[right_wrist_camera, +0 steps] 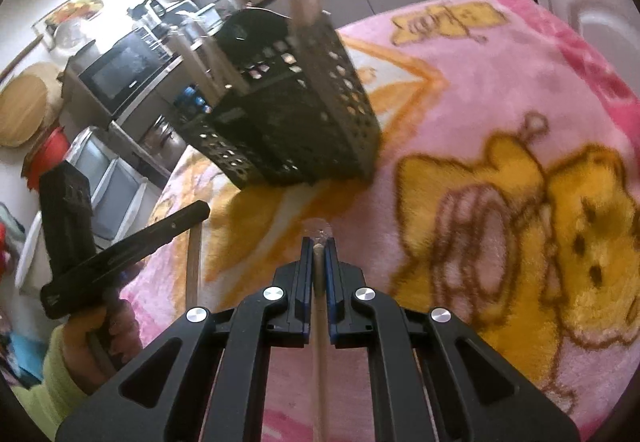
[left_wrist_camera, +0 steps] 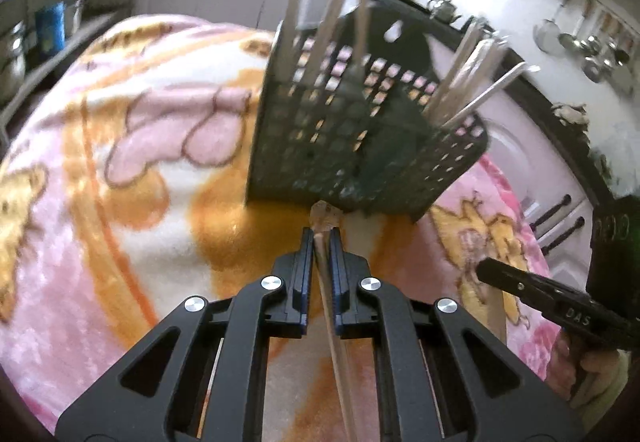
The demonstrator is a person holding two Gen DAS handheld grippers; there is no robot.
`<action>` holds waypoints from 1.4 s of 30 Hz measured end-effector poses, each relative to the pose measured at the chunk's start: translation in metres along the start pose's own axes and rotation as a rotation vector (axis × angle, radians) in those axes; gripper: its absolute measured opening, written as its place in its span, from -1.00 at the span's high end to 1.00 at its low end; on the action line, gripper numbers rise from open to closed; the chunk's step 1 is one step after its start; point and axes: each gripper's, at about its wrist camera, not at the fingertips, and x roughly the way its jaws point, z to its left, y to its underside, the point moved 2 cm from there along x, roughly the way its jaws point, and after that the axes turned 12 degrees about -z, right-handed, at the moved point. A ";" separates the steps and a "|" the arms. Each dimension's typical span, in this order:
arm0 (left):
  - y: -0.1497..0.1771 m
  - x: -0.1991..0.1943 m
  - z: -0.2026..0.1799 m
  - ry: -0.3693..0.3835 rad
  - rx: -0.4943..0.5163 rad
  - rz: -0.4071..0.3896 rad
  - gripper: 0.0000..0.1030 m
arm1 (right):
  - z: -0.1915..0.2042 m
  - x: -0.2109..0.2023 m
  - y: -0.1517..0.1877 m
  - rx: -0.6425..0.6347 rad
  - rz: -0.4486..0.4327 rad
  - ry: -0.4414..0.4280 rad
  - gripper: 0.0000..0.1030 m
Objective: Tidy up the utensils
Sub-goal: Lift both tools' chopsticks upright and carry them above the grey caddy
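Here both hand-held grippers, left [left_wrist_camera: 321, 238] and right [right_wrist_camera: 319, 244], clamp wrapped chopsticks [left_wrist_camera: 325, 220] near basket [left_wrist_camera: 340, 146].

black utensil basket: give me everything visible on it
The basket is dark plastic, boxy, its walls a grid of small square holes, with a solid raised back panel pierced by one drop-shaped hole. It stands on the pink and yellow blanket, and looks tilted in both fisheye views. Pale wrapped sticks poke out of separate compartments. Neither gripper touches it.
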 end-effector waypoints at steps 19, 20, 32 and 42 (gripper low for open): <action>-0.087 -0.052 -0.032 -0.003 0.115 -0.269 0.96 | 0.074 -0.037 -0.059 -0.276 -0.302 0.007 0.89; -0.092 -0.054 -0.033 -0.001 0.118 -0.277 0.96 | 0.078 -0.039 -0.064 -0.287 -0.320 0.003 0.89; -0.162 -0.072 -0.060 0.001 0.179 -0.413 0.97 | 0.100 -0.063 -0.128 -0.360 -0.519 -0.028 0.89; -0.197 -0.057 -0.064 -0.020 0.183 -0.465 0.97 | 0.099 -0.060 -0.172 -0.358 -0.607 -0.024 0.89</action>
